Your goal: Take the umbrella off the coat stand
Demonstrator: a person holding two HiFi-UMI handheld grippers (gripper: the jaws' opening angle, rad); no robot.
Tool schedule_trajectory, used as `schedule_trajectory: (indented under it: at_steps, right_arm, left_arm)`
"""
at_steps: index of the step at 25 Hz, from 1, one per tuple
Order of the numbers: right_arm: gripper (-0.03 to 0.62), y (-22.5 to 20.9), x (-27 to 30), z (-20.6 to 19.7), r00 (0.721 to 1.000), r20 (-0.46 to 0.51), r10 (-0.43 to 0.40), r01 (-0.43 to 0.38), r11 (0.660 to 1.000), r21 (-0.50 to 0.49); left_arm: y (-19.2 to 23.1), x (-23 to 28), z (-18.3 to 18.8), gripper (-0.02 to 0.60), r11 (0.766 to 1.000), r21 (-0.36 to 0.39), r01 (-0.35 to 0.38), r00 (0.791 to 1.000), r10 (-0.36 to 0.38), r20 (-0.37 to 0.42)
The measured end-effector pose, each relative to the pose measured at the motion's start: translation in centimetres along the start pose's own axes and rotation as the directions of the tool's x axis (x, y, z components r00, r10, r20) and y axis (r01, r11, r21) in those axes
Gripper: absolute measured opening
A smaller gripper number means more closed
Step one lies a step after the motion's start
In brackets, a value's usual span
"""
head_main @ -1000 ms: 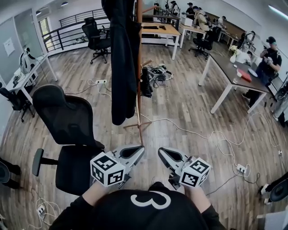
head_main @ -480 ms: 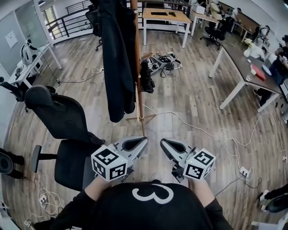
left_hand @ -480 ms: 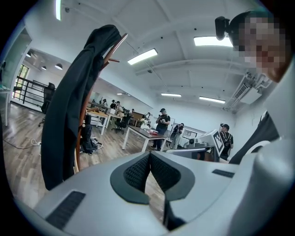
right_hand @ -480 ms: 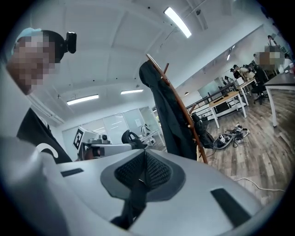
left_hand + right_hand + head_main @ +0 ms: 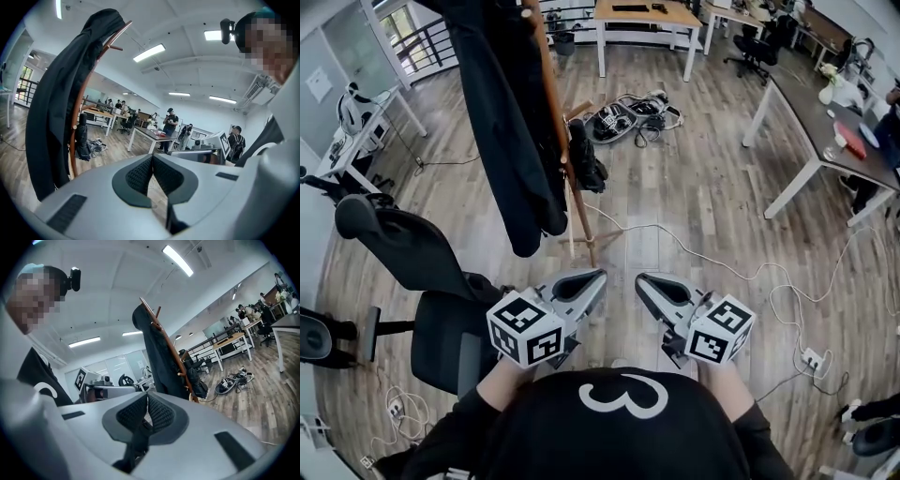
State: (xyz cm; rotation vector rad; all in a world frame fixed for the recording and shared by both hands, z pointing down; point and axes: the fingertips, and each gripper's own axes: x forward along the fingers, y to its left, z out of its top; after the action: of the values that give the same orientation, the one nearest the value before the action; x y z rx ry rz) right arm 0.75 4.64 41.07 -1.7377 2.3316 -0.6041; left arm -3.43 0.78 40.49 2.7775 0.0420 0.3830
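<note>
Wooden and slender, the coat stand [image 5: 553, 103] is standing ahead of the person and a little to the left, with a long dark coat [image 5: 511, 141] draping down its left side. On the right side of the pole, lower down, a short dark bundle is hanging from a peg. I am taking it for the folded umbrella [image 5: 584, 157], though it is too small to confirm. It is hanging close against the pole, its long axis running nearly up and down, top end at the peg and bottom end pointing toward the floor.

Both tools are hovering low in front of the person's chest, well apart from the stand. The left gripper [image 5: 598, 276] is showing its ribbed pads pressed together with nothing between them, and the right gripper [image 5: 642, 279] is likewise fully closed and empty. Both are pointing forward, roughly level.

From the tools the umbrella is lying forward and slightly to the left, so the left gripper is sitting a touch nearer. In my judgement, reaching is the step in hand. A gripper is going to have to open, come in across the umbrella's upright length near its top, and lift it clear of the peg without snagging the coat.
</note>
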Motion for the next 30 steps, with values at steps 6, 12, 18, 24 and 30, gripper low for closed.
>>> schedule_trajectory:
  at_steps: [6, 12, 18, 24, 30]
  right_arm:
    - [0.027, -2.4, -0.4, 1.1, 1.0, -0.002, 0.025, -0.025, 0.999, -0.024]
    - [0.028, -3.9, 0.4, 1.9, 0.999, -0.002, 0.036, -0.036, 0.999, -0.02]
    - [0.028, -6.1, 3.0, 2.8, 0.999, -0.019, 0.039, -0.04, 0.999, -0.012]
    - [0.028, -9.5, 7.0, 4.3, 0.999, -0.039, 0.039, -0.039, 0.999, -0.003]
    - [0.028, -13.0, 11.9, 5.7, 0.997, -0.066, 0.051, -0.05, 0.999, 0.017]
  left_arm:
    - [-0.6, 3.0, 0.9, 0.017, 1.0, 0.016, -0.011, 1.0, 0.011, 0.011]
    - [0.8, 3.7, 1.8, 0.017, 0.999, 0.02, -0.026, 0.999, 0.026, 0.022]
    - [4.3, 4.8, 2.8, 0.017, 0.999, -0.003, -0.043, 0.999, 0.043, 0.02]
    - [8.9, 6.9, 4.8, 0.017, 0.999, -0.023, -0.044, 0.999, 0.044, 0.027]
    - [14.2, 8.8, 6.5, 0.017, 0.997, -0.046, -0.055, 0.998, 0.057, 0.023]
